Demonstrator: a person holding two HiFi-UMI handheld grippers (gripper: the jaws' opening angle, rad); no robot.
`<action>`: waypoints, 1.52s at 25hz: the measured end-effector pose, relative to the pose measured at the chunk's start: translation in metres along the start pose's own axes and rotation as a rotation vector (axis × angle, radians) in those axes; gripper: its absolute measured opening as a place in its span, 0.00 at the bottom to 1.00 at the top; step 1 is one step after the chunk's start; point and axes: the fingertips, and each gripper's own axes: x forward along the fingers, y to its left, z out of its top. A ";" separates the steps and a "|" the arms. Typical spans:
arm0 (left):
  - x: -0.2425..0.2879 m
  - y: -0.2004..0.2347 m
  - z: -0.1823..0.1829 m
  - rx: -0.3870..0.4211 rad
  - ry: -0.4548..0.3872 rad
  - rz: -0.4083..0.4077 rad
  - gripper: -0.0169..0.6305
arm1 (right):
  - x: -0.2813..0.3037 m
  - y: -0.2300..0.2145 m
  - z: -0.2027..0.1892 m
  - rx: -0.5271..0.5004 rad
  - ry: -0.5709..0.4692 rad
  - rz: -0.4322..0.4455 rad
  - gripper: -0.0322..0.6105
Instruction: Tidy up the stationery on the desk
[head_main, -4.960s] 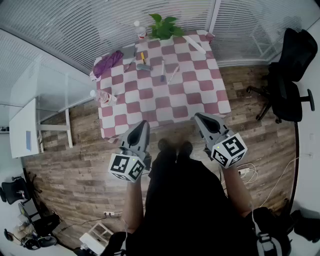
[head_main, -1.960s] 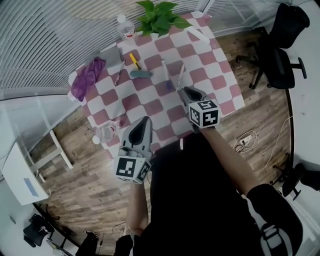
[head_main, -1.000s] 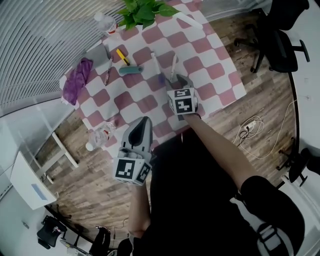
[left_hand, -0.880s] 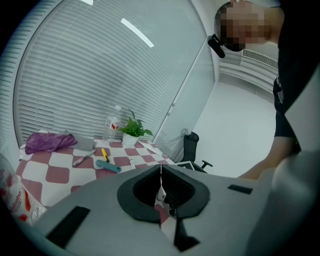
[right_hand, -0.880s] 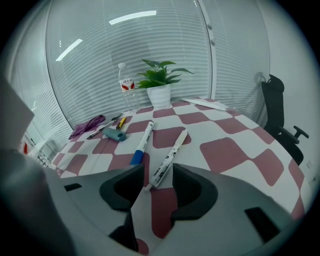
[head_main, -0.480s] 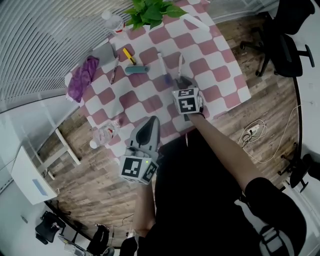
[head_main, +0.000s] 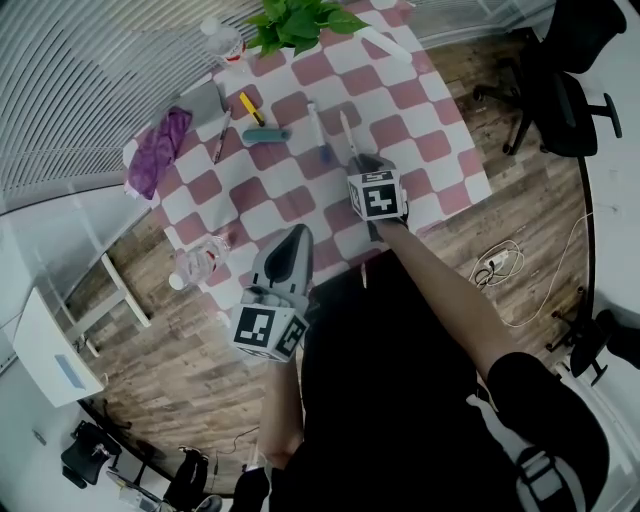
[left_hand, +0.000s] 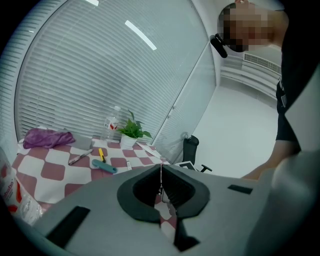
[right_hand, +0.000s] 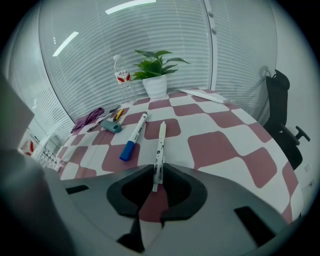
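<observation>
— Looking down from the head view first: where is the right gripper (head_main: 363, 165)?
— It's over the middle of the desk (head_main: 440, 140), reached in from the near edge. Its tips are at the near end of the white pen (head_main: 346, 135). A blue-capped marker (head_main: 316, 128) lies just beside that pen, on its left. The left gripper (head_main: 295, 238) hangs at the near edge.
— And the left gripper view?
— The jaws are pressed together with nothing between them.
— The right gripper view?
— The jaws are drawn in to the pen's width and pinch its near end. The rest of the pen lies flat on the cloth, pointing at the far edge.
— So which step is this?
— Picking up the first pen, I'd judge. The next move calls for a level lift. Then it should go toward the far left corner, where a teal tool (head_main: 266, 135) and a yellow marker (head_main: 245, 107) lie.
</observation>
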 end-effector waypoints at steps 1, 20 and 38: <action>0.000 -0.001 -0.001 -0.002 -0.001 -0.001 0.08 | -0.003 -0.001 -0.001 -0.006 -0.002 0.006 0.16; 0.003 -0.006 -0.009 0.024 0.010 -0.033 0.08 | -0.034 -0.066 -0.031 -0.140 -0.013 -0.008 0.16; 0.002 -0.002 -0.008 0.016 -0.001 -0.026 0.08 | -0.052 -0.058 -0.005 -0.142 -0.089 0.006 0.24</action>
